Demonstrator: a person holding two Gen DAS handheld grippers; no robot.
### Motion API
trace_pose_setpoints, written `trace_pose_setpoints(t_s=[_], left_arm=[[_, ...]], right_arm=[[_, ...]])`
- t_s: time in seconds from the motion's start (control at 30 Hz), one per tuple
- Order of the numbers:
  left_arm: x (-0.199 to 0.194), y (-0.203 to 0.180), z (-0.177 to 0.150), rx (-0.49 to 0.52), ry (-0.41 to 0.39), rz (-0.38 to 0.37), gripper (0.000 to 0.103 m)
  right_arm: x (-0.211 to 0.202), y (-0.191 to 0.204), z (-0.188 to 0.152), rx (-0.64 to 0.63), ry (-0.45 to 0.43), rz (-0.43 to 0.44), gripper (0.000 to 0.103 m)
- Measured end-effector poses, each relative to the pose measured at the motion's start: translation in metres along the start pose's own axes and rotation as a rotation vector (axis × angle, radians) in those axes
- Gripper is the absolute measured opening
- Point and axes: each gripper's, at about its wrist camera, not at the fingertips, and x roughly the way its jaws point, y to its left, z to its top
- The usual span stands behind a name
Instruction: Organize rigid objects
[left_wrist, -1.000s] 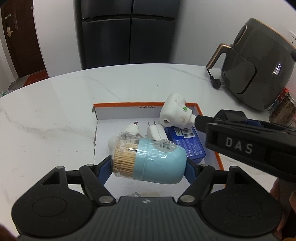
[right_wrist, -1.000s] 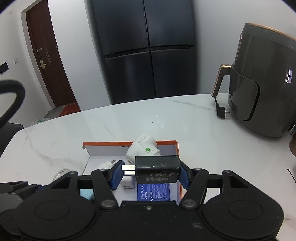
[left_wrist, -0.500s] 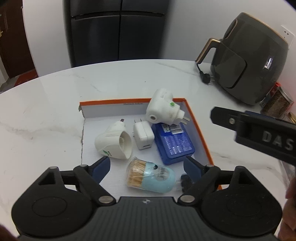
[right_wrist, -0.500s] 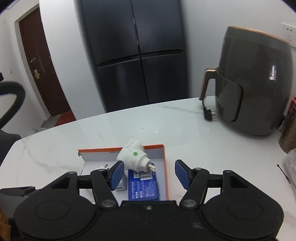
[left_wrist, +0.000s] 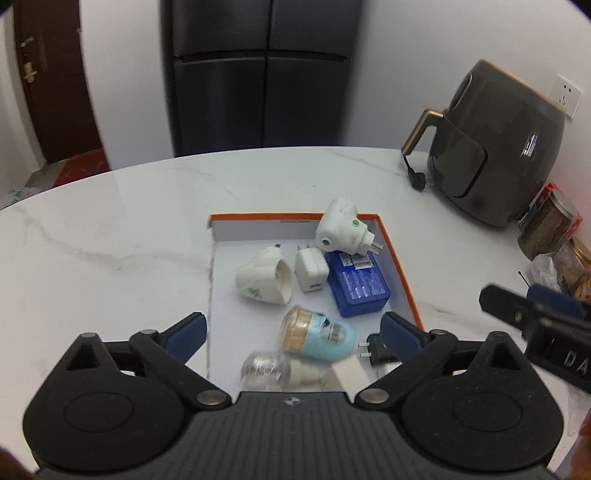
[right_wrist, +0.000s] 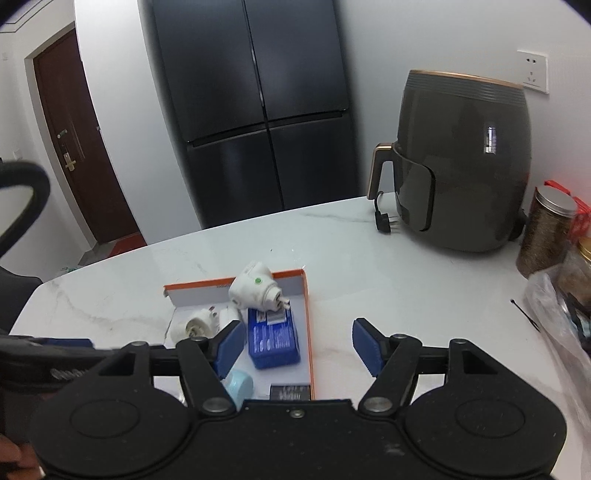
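Opening wide, left claw (left_wrist: 291, 332) empty above toothpick jar (left_wrist: 317, 336) lying in orange-rimmed box (left_wrist: 400, 273) on table (left_wrist: 110, 236). Right claw (right_wrist: 298, 345) opening too, empty, blue case (right_wrist: 273, 338) lying beyond.

A white marble table (left_wrist: 110, 229) carries an orange-rimmed tray (left_wrist: 400, 273), an air fryer (left_wrist: 506, 147) (unplugged) and jars (right_wrist: 543, 229).

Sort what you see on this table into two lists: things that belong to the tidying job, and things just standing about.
Job:
- orange-edged tray
- blue box
- toothpick holder
- white charger
- two white plug adapters
- black charger

Standing about:
- air fryer
- jars
- fridge
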Motion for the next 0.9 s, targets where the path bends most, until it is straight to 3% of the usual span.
trace_pose_setpoints(t_s=[0.23,0.53,0.9], left_arm=[[-0.041,0.005,-0.042,-0.032,0.008,0.056,0.103],[-0.052,0.0,-0.074,-0.029,0.049,0.084,0.103],[-0.058,-0.006,-0.088,-0.02,0.066,0.086,0.103]], right_arm=[[-0.036,0.001,-0.036,-0.045,0.041,0.015,0.082],[-0.059,0.007,-0.084,-0.09,0.121,0.037,0.083],[-0.07,0.007,-0.094,-0.088,0.133,0.055,0.083]])
